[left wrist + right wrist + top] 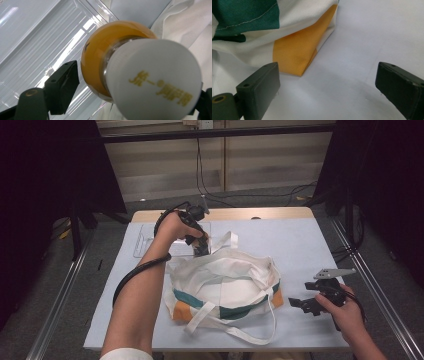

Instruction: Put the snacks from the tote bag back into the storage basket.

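Bottle [140, 72], orange drink, white cap: we log it between the jaws of the left gripper [200, 247], at twelve o'clock from the tote bag [225, 287], over the near edge of the clear tray [145, 240]. The jaws stand parted; the visible pad [63, 82] sits just clear of the glassy body, so we judge nothing pinches it. Risk: unsupported, the bottle may tip or roll off the tray rim onto the table [300, 240]. Its long axis runs toward the left gripper's camera, cap nearest. We list the right gripper [306, 304] wide open, empty, at three o'clock beside the bag's orange corner.
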{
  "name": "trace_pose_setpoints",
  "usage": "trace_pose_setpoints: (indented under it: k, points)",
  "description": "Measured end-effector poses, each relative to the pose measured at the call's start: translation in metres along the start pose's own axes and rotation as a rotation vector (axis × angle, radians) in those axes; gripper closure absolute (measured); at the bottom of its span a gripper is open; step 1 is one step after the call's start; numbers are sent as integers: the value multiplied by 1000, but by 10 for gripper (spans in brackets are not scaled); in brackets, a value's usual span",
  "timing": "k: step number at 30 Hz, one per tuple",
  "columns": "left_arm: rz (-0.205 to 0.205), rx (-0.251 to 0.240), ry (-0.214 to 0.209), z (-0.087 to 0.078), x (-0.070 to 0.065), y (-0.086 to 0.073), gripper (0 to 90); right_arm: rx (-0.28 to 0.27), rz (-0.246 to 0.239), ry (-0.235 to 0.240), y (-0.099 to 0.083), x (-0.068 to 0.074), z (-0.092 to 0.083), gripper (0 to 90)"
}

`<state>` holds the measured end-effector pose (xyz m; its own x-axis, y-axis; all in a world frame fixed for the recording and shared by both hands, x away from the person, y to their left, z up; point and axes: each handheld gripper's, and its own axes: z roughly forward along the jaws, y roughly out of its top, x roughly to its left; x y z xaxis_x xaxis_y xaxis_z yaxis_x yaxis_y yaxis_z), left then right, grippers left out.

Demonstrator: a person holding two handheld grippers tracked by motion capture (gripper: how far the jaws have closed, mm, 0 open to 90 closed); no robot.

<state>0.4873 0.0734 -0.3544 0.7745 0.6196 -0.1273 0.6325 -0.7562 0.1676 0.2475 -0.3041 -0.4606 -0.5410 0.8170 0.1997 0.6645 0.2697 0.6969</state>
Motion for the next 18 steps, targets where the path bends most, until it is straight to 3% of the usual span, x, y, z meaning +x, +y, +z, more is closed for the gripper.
trace_pose_setpoints:
  k: [3, 6, 8, 9, 18]
  points:
    - [2, -1, 3, -2, 0, -3, 159, -1, -2, -3, 0, 0, 0, 54]
    - [-24, -13, 6, -3, -1, -6, 143, 1, -5, -2, 0, 1, 0, 54]
    - [-4, -5, 3, -4, 1, -7, 136, -2, -8, -3, 1, 1, 0, 54]
    - [-24, -14, 8, -4, -1, -9, 134, -3, -6, -2, 1, 1, 0, 54]
    - [-14, -19, 7, -9, 0, -15, 113, 0, -9, 5, 3, 3, 3, 54]
